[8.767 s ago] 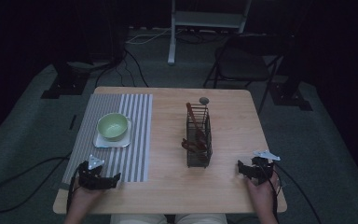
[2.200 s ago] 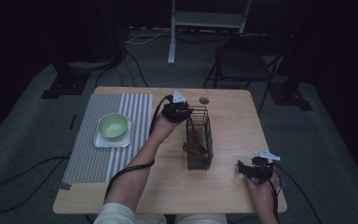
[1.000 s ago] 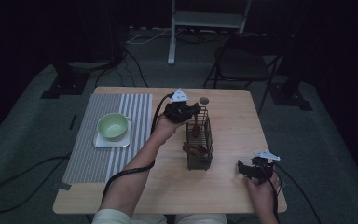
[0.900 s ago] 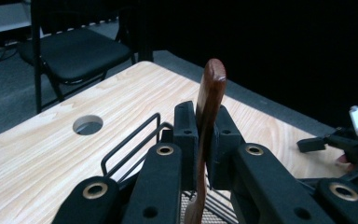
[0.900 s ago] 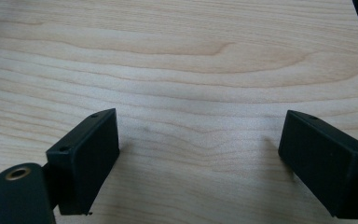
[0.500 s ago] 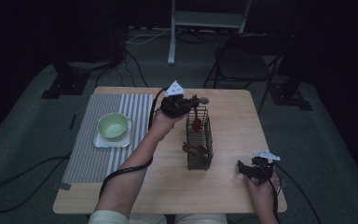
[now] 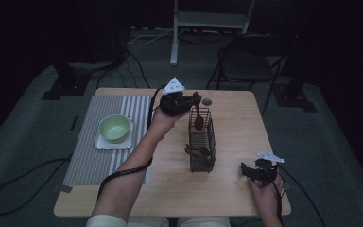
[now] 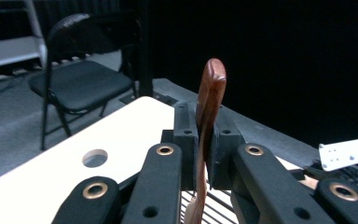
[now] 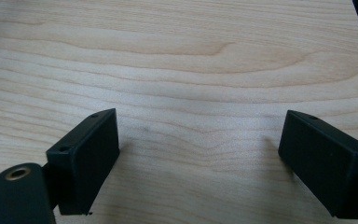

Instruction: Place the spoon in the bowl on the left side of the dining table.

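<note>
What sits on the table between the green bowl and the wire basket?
In the high view, the person's left forearm crosses between the green bowl and the wire basket; under it lie the striped mat and bare table.

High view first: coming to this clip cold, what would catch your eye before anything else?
The raised left gripper at the far middle of the table, shut on a reddish-brown wooden spoon that hangs bowl-down above the black wire basket. More brown utensils sit in that basket. To the left, a pale green bowl stands on a striped mat, while the right gripper rests open at the near right corner.
</note>
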The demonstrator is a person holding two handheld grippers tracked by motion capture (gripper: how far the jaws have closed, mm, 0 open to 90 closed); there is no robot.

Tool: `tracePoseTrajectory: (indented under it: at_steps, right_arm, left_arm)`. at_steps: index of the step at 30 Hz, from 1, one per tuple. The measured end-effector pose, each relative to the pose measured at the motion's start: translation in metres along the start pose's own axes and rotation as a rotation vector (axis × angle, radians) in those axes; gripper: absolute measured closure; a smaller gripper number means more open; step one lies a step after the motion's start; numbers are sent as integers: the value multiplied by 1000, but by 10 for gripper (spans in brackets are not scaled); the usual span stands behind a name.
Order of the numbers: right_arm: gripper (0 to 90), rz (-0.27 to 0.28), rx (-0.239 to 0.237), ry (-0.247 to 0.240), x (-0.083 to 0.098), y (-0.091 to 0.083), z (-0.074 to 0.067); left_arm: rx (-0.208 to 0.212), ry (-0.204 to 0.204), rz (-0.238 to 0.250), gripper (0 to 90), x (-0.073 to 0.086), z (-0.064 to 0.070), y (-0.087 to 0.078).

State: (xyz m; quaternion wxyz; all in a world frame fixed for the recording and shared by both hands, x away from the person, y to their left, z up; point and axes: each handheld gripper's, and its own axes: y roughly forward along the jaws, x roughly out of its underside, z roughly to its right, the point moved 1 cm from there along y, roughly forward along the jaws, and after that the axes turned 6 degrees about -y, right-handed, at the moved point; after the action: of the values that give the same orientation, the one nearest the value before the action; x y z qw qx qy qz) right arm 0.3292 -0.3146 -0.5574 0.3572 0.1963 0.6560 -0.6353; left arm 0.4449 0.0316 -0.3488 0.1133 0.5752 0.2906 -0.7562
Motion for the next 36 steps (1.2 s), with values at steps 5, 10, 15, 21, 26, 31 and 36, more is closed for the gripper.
tracePoseTrajectory:
  at_steps: [5,10,15,21,26,31,36]
  right_arm:
    - [116,0,0,1,0,0,0]
    - [115,0,0,0,0,0,0]
    - [116,0,0,0,0,0,0]
    - [116,0,0,0,0,0,0]
    - [116,0,0,0,0,0,0]
    - [116,0,0,0,0,0,0]
    - [116,0,0,0,0,0,0]
  left_arm:
    - [-15,0,9,842,-4,-2,-9]
    - [-31,-2,12,842,-6,-6,-17]
    - [-45,-2,12,842,-7,-9,-26]
    - [-68,-5,18,842,-6,-14,-40]
    - [-87,-14,17,842,-3,-19,-47]
    - [-100,-22,23,842,-1,-25,-57]
    - [-131,-21,34,842,1,-31,-72]
